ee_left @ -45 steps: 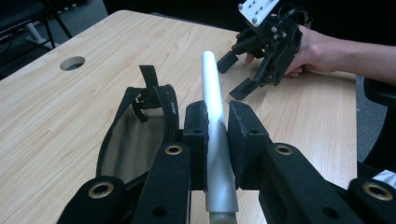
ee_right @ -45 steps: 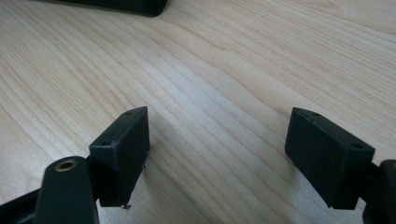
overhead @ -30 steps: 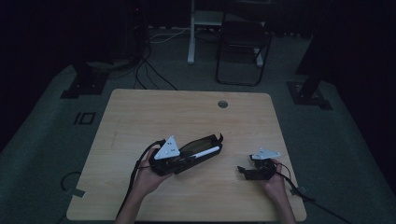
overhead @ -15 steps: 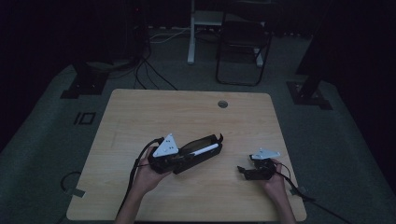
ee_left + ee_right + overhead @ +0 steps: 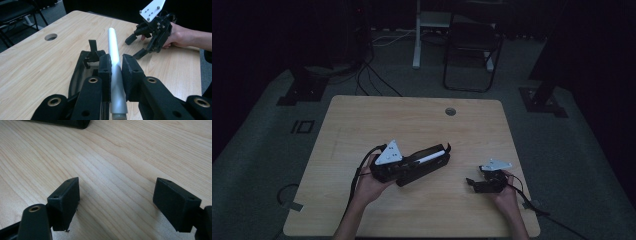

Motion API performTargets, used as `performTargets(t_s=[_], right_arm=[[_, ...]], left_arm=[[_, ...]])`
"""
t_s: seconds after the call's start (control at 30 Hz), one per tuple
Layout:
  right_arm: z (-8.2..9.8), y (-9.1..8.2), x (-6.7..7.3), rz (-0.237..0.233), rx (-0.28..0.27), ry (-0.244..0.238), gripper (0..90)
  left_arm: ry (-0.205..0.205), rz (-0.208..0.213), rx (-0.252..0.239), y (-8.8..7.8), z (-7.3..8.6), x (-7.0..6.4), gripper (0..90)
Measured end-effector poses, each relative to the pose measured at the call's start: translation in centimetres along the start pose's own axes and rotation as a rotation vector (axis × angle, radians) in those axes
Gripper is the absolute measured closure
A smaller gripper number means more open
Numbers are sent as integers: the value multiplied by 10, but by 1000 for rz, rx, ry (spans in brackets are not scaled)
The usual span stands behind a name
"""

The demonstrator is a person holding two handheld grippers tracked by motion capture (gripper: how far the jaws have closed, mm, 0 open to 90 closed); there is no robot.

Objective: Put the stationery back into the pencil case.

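My left gripper is shut on a white cylindrical stick, which points away from me over an open black case lying on the wooden table. From above, the left gripper sits at the near end of the black case and the white stick lies along the case's top. To the right, my right gripper rests low on the table, open, with only bare wood between its jaws. The left gripper view also shows that right gripper, held in a hand.
A round cable hole lies near the table's far edge. Beyond the table, a dark chair and a white post stand on the floor. Cables trail from both grippers off the near edge.
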State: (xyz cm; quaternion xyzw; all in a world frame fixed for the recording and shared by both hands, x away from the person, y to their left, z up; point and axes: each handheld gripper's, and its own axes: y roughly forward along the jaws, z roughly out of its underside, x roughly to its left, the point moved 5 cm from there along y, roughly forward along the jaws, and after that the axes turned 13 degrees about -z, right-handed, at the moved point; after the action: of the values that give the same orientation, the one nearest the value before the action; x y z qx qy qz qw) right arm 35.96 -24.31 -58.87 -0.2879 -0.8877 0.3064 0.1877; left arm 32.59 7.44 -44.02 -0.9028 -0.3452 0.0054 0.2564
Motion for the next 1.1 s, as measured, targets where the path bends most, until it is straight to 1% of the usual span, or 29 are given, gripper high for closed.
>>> performTargets(t_s=[0.27, 0.4, 0.57, 1.1], right_arm=[[0, 0, 0, 0, 0, 0, 215], [0, 0, 0, 0, 0, 1, 214], [0, 0, 0, 0, 0, 1, 214], [0, 0, 2, -3, 2, -4, 213]], left_arm=[[5, -9, 8, 3, 1, 4, 786], [-3, -9, 5, 4, 1, 6, 786], [-2, -11, 5, 4, 2, 9, 786], [-29, -8, 0, 10, 4, 17, 786]])
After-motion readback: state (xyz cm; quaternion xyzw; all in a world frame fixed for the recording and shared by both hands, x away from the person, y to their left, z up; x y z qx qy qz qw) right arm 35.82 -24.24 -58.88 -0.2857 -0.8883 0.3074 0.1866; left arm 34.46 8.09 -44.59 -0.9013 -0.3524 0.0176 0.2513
